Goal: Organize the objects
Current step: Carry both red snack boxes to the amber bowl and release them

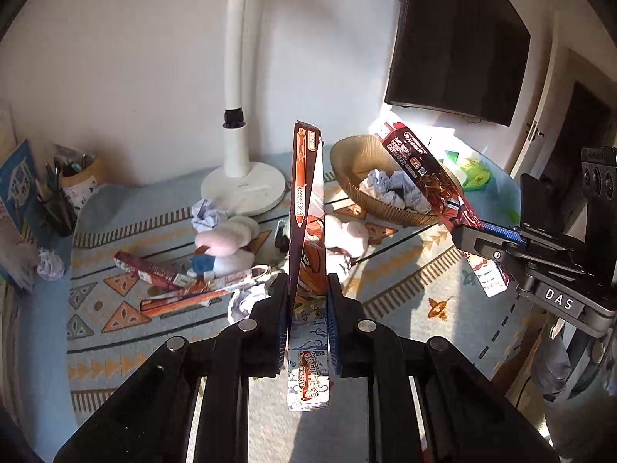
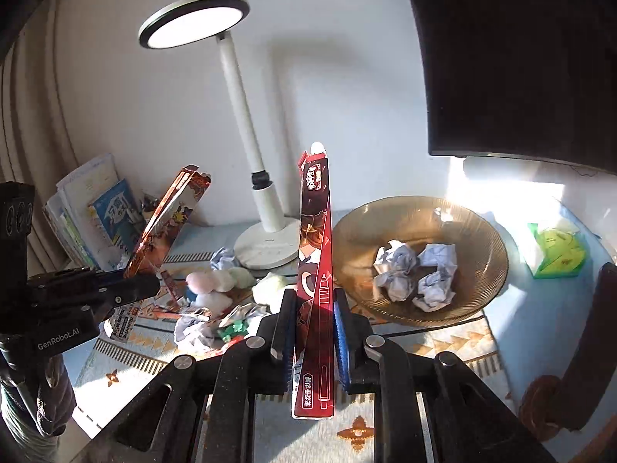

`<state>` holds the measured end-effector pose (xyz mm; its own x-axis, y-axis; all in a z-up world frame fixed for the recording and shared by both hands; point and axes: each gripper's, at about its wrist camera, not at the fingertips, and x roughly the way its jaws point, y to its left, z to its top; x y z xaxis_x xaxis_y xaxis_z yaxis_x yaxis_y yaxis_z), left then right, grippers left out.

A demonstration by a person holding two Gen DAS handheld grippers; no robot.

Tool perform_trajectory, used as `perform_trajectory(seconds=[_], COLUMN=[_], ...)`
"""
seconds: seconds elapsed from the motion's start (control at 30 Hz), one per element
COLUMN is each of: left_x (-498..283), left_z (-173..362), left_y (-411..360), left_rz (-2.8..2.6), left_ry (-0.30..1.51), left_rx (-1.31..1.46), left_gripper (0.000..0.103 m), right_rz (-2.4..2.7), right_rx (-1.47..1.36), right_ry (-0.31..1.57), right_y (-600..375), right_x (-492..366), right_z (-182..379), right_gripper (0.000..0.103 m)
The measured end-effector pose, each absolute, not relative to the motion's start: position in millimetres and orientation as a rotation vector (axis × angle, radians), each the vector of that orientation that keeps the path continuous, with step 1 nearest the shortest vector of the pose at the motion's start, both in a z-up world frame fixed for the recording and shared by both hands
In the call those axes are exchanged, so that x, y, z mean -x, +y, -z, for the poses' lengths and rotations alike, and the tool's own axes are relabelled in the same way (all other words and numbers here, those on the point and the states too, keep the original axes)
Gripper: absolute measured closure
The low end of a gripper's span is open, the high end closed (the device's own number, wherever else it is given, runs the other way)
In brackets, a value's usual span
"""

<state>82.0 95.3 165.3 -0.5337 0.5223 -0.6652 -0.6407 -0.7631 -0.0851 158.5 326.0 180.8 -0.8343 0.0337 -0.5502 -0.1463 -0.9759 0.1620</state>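
Each gripper's fingers clamp a pen box (image 1: 306, 239) above the desk

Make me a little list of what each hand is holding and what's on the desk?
left gripper: shut on a pen box, held upright off the desk
right gripper: shut on a red pen box, also lifted
bowl: brown, holds crumpled paper balls
lamp: white, behind the boxes
desk mat: two more pen boxes lying flat, paper scraps, soft toys
books: standing far left by the wall
tissue pack: green, right of the bowl
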Motion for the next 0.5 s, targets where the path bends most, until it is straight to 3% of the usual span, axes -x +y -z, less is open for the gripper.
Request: perform_trajectory(seconds=[0.17, 0.37, 0.43, 0.5], left_x=[-45, 1, 8, 16], left_z=[-193, -178, -169, -160], left_y=[185, 270, 288, 297], left_rz=[-2.2, -2.14, -2.153, -2.157], left_ry=[0.189, 0.146, 0.17, 0.149], left_rx=[0.822, 0.853, 0.86, 0.872], left_gripper=[0.088, 0.088, 0.086, 0.06], right_rz=[-2.74, -2.679, -2.67, -2.652], right_rx=[0.79, 0.838, 0.897, 0.913], right_ry=[0.45, 0.539, 0.55, 0.554], right_y=[401, 439, 441, 443], right_x=[-135, -99, -86, -79], right_z=[-195, -183, -175, -167], right_gripper=[0.086, 0.086, 0.075, 0.058])
